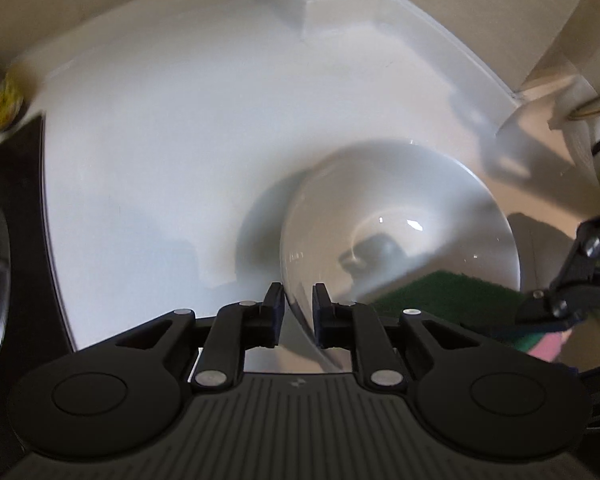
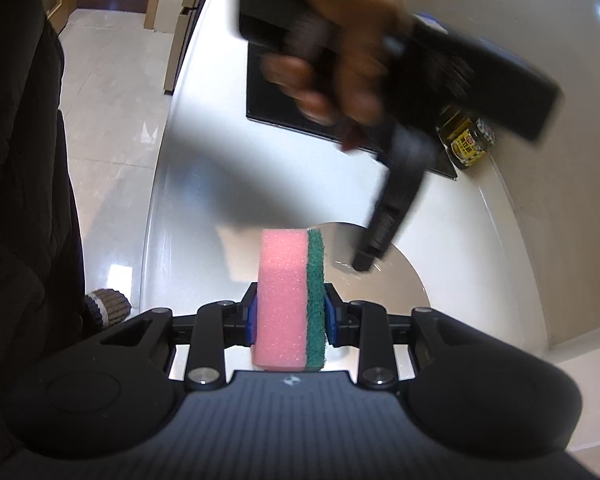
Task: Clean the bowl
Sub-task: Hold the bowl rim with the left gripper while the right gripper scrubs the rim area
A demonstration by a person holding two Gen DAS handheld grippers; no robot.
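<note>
barely begun: left gripper (image 1: 299,312) jaws straddle the white bowl (image 1: 400,216) rim, loosely; right gripper (image 2: 289,316) clamps the sponge (image 2: 290,300) beside the bowl, scrubbing remains.

Looking down at white bowl (image 1: 400,216) sitting on white counter (image 1: 180,140). Straddling bowl's near rim w/ left gripper (image 1: 299,312), pads not pressing it. Showing green sponge (image 1: 448,292) w/ right gripper (image 1: 556,296) at right.

A glossy white bowl (image 1: 400,232) sits upright on the white surface (image 1: 160,140), empty inside. A pink sponge (image 2: 286,300) with a green scrubbing layer stands on edge just above its rim.
</note>
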